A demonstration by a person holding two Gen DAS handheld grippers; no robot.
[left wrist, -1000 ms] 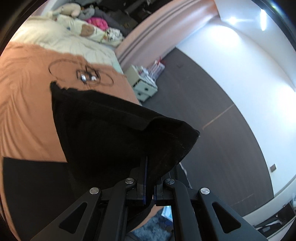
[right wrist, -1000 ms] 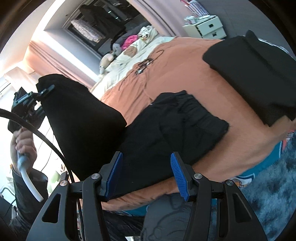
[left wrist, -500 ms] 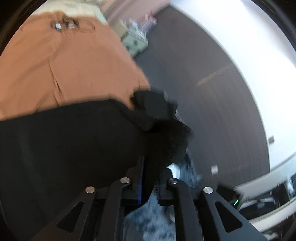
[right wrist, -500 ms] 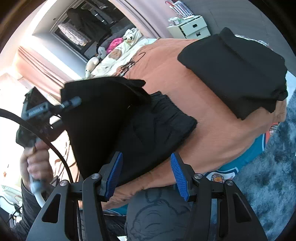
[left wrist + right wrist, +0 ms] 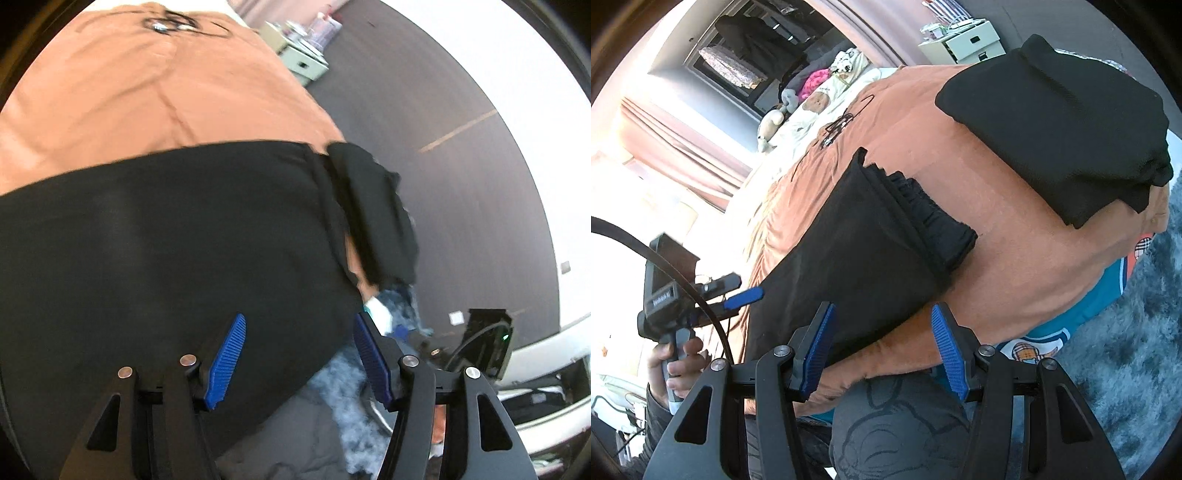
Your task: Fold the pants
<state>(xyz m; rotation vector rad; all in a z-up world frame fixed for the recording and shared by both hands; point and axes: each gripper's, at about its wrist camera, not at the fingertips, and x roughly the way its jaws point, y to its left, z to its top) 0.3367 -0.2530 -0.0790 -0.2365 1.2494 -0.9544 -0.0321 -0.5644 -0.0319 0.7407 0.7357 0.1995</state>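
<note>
Left wrist view shows my left gripper spread wide with nothing between its blue pads, hovering just above the black pants lying on the orange bedspread. From the right wrist view my right gripper is equally wide and empty, poised near the bed's near edge; the pants lie folded over, the ribbed waistband end pointing toward a second, already folded black garment farther along the bed.

My worry is the top layer. It looks loosely laid, so if I pinch only that layer for the next fold, I judge it could slide off the one beneath and undo the alignment. The pants also sit near the mattress edge, and a careless drag toward me might pull fabric over the side onto the shaggy blue rug.

Black on black hides nearly every seam and crease, so I cannot tell how many layers are stacked or where the leg hems lie. The left view is motion-blurred, and the pants run out of frame on its left side. The tangle of dark cords farther up the bed is too small to identify.
</note>
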